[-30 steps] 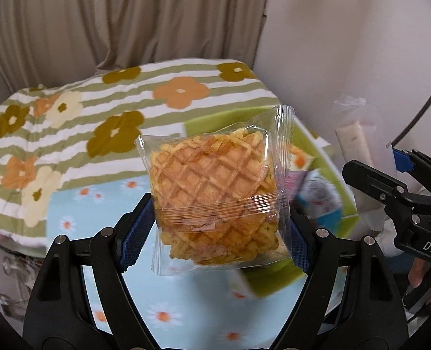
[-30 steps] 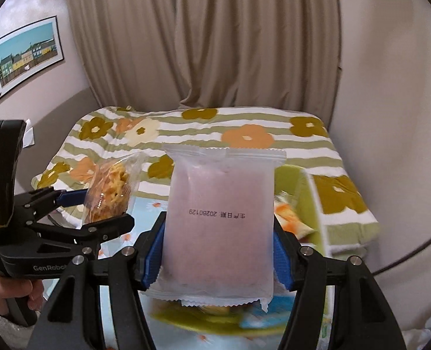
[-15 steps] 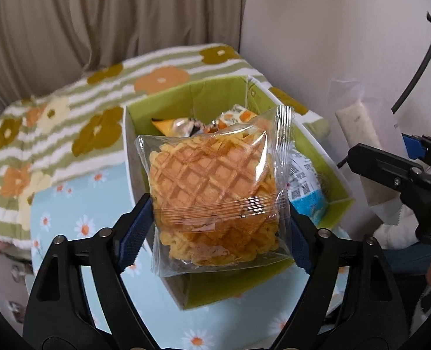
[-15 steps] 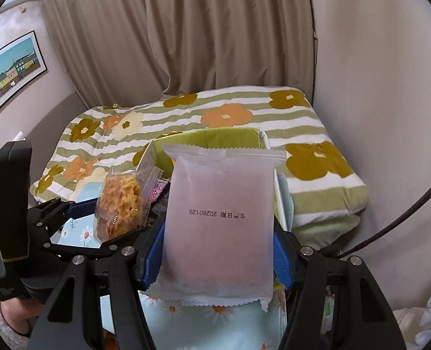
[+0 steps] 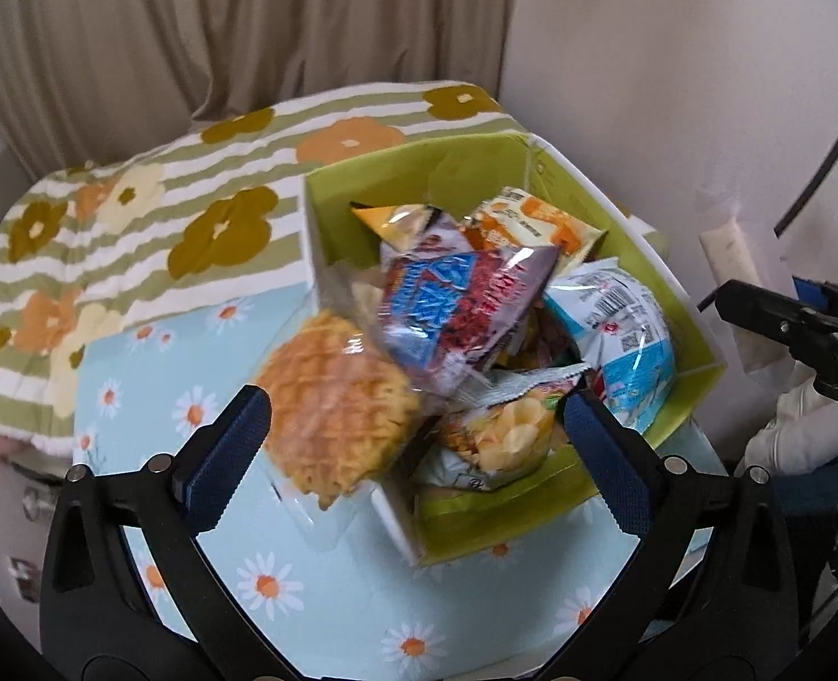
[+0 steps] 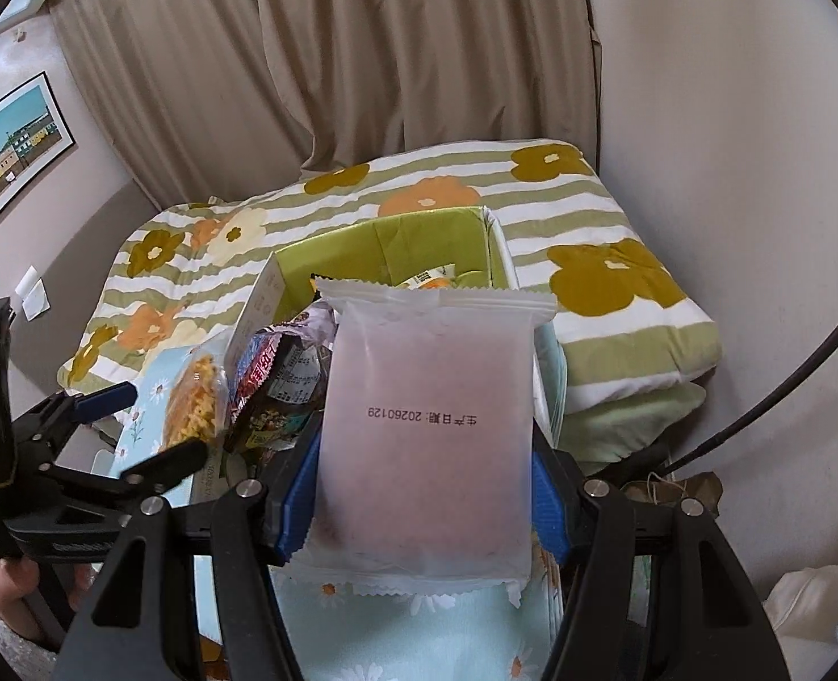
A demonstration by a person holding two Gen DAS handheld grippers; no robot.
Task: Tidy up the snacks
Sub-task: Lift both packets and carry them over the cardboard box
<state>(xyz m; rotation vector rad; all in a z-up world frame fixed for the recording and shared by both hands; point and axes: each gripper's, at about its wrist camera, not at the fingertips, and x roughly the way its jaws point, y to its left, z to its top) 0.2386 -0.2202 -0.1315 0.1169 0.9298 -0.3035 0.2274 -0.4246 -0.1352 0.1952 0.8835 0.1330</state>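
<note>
Presently listed: left gripper point(image 5: 419, 437), jaws spread wide, blue pads clear of any item. Waffle packet point(image 5: 336, 408), clear wrap, blurred, lying between the spread fingers and over the near-left corner of the green box point(image 5: 697, 340); whether it rests on the box wall or is in the air cannot be told.

Green box: open-topped, standing on the light-blue daisy-print cloth point(image 5: 317, 584). Contents piled: a blue-and-red snack bag point(image 5: 459, 306) on top, a chips bag point(image 5: 510, 437) at the near side, an orange packet point(image 5: 538, 227) at the far side, a white-and-blue packet point(image 5: 617, 323) at the right.

Right gripper point(image 6: 419, 488): jaws closed on a frosted pink packet point(image 6: 427, 425), held upright with its date print upside down, in front of the box and above the cloth.

Backdrop: striped flower-print blanket point(image 6: 606, 278), beige curtain point(image 6: 362, 57), framed picture point(image 6: 10, 153) on the left wall.
</note>
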